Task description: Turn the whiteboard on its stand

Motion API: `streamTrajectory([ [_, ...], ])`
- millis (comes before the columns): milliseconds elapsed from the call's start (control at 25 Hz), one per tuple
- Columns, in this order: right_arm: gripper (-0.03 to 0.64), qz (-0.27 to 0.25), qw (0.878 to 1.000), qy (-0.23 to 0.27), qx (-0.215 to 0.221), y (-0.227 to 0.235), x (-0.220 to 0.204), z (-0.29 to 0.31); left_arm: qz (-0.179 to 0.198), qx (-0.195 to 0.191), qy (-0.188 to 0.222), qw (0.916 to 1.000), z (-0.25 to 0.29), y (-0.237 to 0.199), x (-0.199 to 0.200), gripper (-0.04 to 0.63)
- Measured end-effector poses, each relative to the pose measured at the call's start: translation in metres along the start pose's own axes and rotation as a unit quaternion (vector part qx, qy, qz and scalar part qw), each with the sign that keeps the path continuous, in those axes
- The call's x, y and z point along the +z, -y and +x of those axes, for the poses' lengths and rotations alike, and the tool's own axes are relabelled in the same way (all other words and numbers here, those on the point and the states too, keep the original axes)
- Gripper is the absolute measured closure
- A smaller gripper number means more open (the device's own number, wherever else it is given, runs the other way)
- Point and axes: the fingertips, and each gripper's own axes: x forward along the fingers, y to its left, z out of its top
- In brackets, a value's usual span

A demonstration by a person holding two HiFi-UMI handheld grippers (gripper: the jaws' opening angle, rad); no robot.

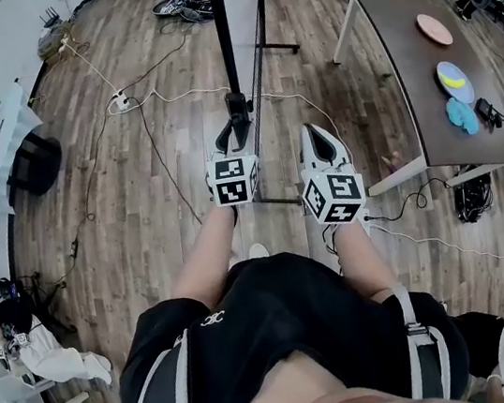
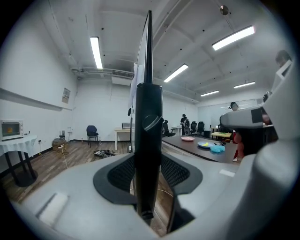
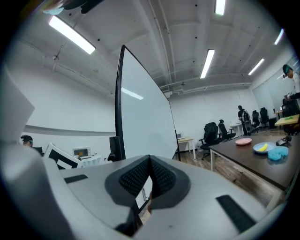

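Observation:
The whiteboard (image 1: 239, 8) stands edge-on in front of me in the head view, carried by a black stand post (image 1: 222, 30) with a clamp block (image 1: 237, 108). My left gripper (image 1: 233, 138) is shut on that post; in the left gripper view the black post with its knob (image 2: 147, 123) fills the gap between the pads (image 2: 123, 174). My right gripper (image 1: 318, 136) hangs just right of the stand, shut with nothing held. In the right gripper view its jaws (image 3: 150, 160) meet at the tip, and the white board face (image 3: 143, 117) rises beyond them.
A dark table (image 1: 406, 67) stands at the right with a pink plate (image 1: 434, 28), a blue-and-yellow dish (image 1: 453, 79) and a teal item (image 1: 462, 115). Cables (image 1: 155, 97) and a power strip (image 1: 120, 100) lie on the wood floor. The stand's foot bar (image 1: 280, 46) reaches right. Office chairs stand at the far end.

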Motion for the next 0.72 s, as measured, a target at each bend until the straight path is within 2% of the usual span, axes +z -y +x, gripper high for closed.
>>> streamTrajectory([
  [120,0.612,0.007,1.0,0.018,0.008,-0.001,0.008,-0.005,-0.001,0.009,0.005,0.9999,-0.015,0.0,0.007,0.42],
  [280,0.612,0.008,0.999,0.034,0.014,-0.004,0.017,-0.013,0.019,0.038,0.064,0.997,-0.051,0.003,0.034,0.45],
  [400,0.612,0.004,0.999,0.052,0.016,-0.007,0.026,-0.02,0.016,0.053,0.092,0.9942,-0.076,0.006,0.055,0.514],
  [560,0.612,-0.011,0.997,0.075,0.012,-0.013,0.037,-0.029,0.022,0.053,0.099,0.9935,-0.097,0.017,0.075,0.572],
  [720,0.612,-0.029,0.997,0.077,0.013,-0.022,0.036,-0.037,0.037,0.043,0.105,0.9929,-0.11,0.03,0.078,0.584],
])
